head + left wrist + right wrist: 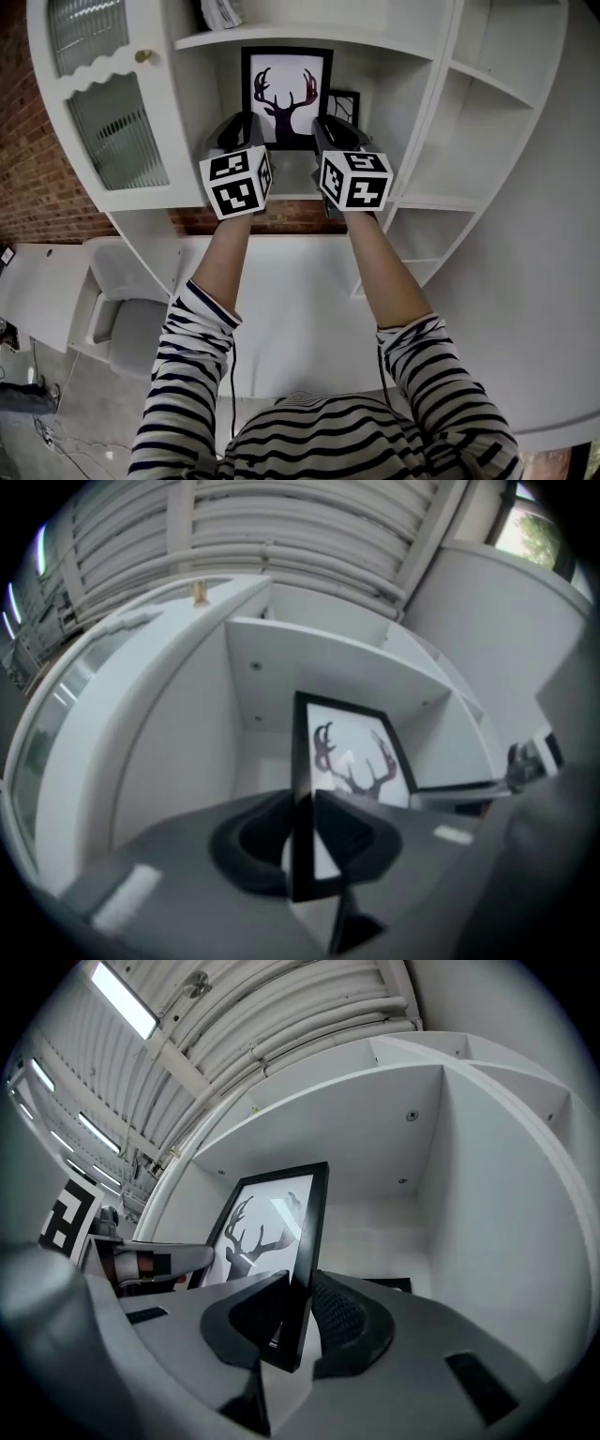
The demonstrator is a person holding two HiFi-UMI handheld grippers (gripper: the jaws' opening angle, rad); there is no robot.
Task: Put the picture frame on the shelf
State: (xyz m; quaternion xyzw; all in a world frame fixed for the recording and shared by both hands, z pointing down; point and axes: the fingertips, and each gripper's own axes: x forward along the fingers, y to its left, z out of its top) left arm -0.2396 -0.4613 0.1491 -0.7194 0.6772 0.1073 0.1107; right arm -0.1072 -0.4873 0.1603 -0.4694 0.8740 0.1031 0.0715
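Two side edges of the picture frame point(286, 94) clamped by left tongs point(305, 846) and right tongs point(295, 1321), within the shelf point(398, 103).

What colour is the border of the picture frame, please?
Black, seen best on the picture frame in the head view.

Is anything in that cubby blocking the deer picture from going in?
Nothing visible does. The picture frame, gripped at its sides by the left claw and right claw, is already inside the shelf compartment. A smaller dark frame stands behind its right side.

B/w striped sleeves point(184, 375) — marker cubes point(236, 182)
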